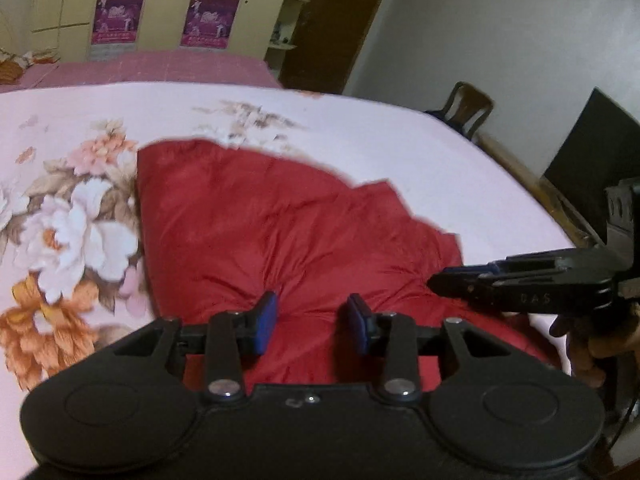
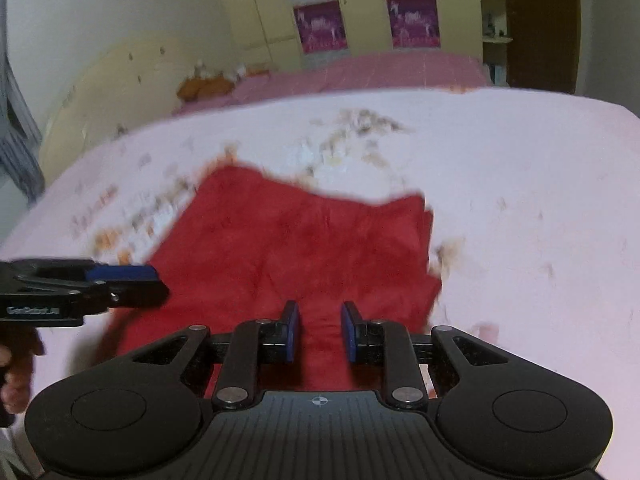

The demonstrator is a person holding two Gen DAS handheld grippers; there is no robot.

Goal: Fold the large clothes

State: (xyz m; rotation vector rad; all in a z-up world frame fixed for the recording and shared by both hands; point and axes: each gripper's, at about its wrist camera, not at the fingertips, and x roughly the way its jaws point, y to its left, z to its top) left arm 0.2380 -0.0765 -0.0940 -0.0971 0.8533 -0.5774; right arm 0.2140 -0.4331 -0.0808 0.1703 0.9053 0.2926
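- We see a wide bed covered by a pale pink sheet with large printed flowers (image 1: 360,128); it fills both wrist views and carries everything else.
- On it lies the big red garment of soft, creased cloth (image 1: 256,220), spread from the middle of the left wrist view down to six o'clock, its far edge running toward twelve o'clock and its stepped corner toward two o'clock.
- We judge it light, limp and somewhat smooth: it will sag and bunch when lifted, so we would pinch it at the near hem or a corner, one tool at each side, and take a full bite of cloth.
- Our left gripper (image 1: 312,322) hovers over the near part of the garment with its blue pads apart, holding nothing.
- Our right gripper (image 2: 320,330) sits likewise at six o'clock of its own view, moderately spread and empty; whether either touches the cloth we cannot tell.
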